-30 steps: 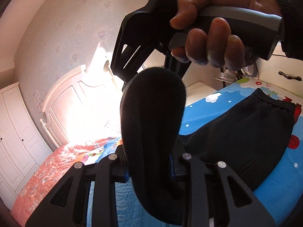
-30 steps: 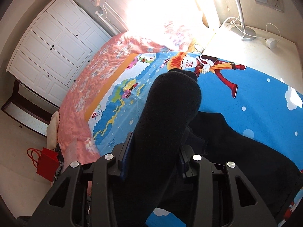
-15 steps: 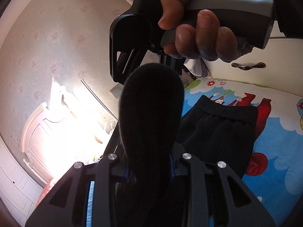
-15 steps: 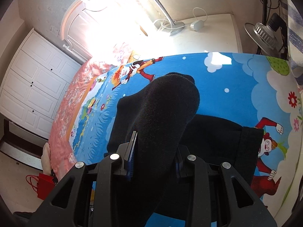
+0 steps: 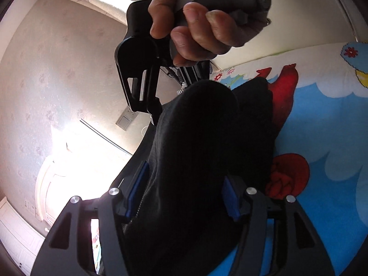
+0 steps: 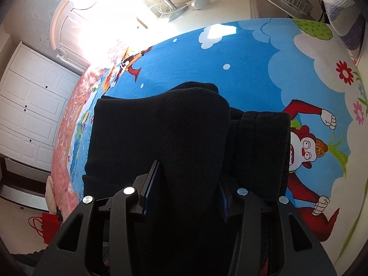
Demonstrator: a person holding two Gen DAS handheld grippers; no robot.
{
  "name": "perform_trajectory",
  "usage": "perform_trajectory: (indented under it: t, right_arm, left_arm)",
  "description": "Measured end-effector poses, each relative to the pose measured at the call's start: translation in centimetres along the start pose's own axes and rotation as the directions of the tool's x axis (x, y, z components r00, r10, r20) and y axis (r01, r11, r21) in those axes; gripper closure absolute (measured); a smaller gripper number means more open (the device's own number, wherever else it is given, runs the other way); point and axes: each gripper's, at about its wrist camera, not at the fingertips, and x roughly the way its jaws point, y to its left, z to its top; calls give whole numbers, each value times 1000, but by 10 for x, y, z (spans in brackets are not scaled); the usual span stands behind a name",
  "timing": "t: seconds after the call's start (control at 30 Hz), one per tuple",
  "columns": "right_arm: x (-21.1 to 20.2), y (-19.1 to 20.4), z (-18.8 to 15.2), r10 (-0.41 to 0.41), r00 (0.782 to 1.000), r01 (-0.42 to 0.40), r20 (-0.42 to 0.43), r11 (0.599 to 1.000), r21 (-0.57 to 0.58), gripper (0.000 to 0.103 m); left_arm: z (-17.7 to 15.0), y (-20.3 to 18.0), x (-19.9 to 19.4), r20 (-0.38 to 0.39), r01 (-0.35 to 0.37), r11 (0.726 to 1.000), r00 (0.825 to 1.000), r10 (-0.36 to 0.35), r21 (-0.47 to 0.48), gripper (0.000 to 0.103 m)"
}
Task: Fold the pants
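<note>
Both of your grippers have come down toward the bed since a second ago, and their jaws, then pinched tight on black fabric, are now opening: in each view the blue pads stand slightly off the bundle of cloth that still sits between them. Your left gripper point(image 5: 181, 195) has the pants point(image 5: 207, 142) bunched between its fingers, and only this view shows your right hand point(image 5: 197, 25) wrapped around the right gripper's handle above the cloth. Your right gripper point(image 6: 186, 184) looks steeply down, and only here can you see the pants point(image 6: 260, 151) laid out on the blue cartoon bedsheet point(image 6: 230, 53) (a white wardrobe point(image 6: 30, 105) and a red bag point(image 6: 49, 225) sit off to the left). The folded garment's long axis runs left to right across that view, with the ribbed waistband point(image 6: 264, 119) at the right end, and the lifted part doubled back over it
</note>
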Motion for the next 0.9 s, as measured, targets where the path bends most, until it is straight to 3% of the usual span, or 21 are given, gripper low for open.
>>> perform_trajectory:
  t: [0.17, 0.2, 0.33, 0.43, 0.53, 0.7, 0.9]
  right_arm:
    - [1, -4, 6, 14, 1000, -14, -9, 1000, 17, 49]
    - [3, -4, 7, 18, 1000, -17, -13, 1000, 20, 49]
    - [13, -1, 9, 8, 1000, -7, -13, 1000, 22, 49]
    - [13, 9, 9, -32, 999, 32, 6, 999, -8, 64]
    - [-1, 27, 11, -78, 996, 81, 40, 994, -68, 73]
    - [-36, 40, 19, -104, 987, 115, 119, 990, -83, 75]
    - [-30, 31, 18, -284, 953, 294, 106, 950, -102, 75]
  left_arm:
    - [2, -5, -6, 24, -11, 999, 1000, 10, 31, 45]
    - [3, -7, -4, 20, -1, 999, 1000, 1, 39, 54]
    - [1, -14, -2, 14, 2, 998, 1000, -3, 63, 65]
    - [7, -12, -5, 21, -8, 998, 1000, 7, 68, 76]
    - [15, -3, -10, 30, -16, 998, 999, 15, 61, 78]
    - [41, 9, -12, 71, -46, 998, 997, 42, 51, 78]
    - [54, -18, 3, 87, -28, 994, 996, 19, 103, 78]
